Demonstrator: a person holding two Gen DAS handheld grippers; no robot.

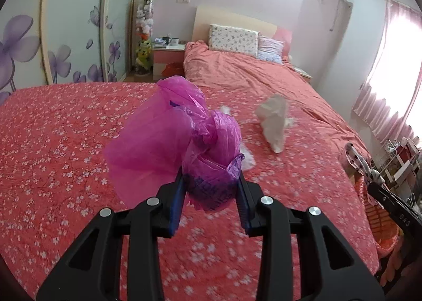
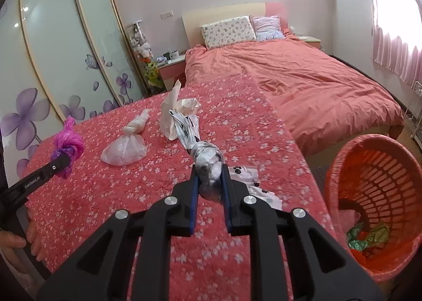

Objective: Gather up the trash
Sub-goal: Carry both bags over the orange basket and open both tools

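Left gripper (image 1: 211,184): jaws closed on the knot of a pink bag (image 1: 184,147); the bag is clear of the bedspread (image 1: 66,142), its loose film flaring ahead of the pads.

Right gripper (image 2: 209,182): jaws nearly shut on the knotted neck of a spotted bag (image 2: 205,158), its tail pointing away from the claw and a printed part trailing over the bedspread's right edge.

Remaining on the bedspread, toward its far edge: a clear bag (image 2: 126,147), tied, and just beside it a white bag (image 2: 175,113), crumpled and partly upright. They lie apart from both held bags.

Orange basket (image 2: 374,195): on the floor beside the bedspread's right edge, already holding some wrappers.

Handling, as judged: all four are thin film, light and soft, likely slippery and prone to slide from a shallow grip. The knot is the firmest hold; the white bag shows no knot, so a bunched fold would serve.
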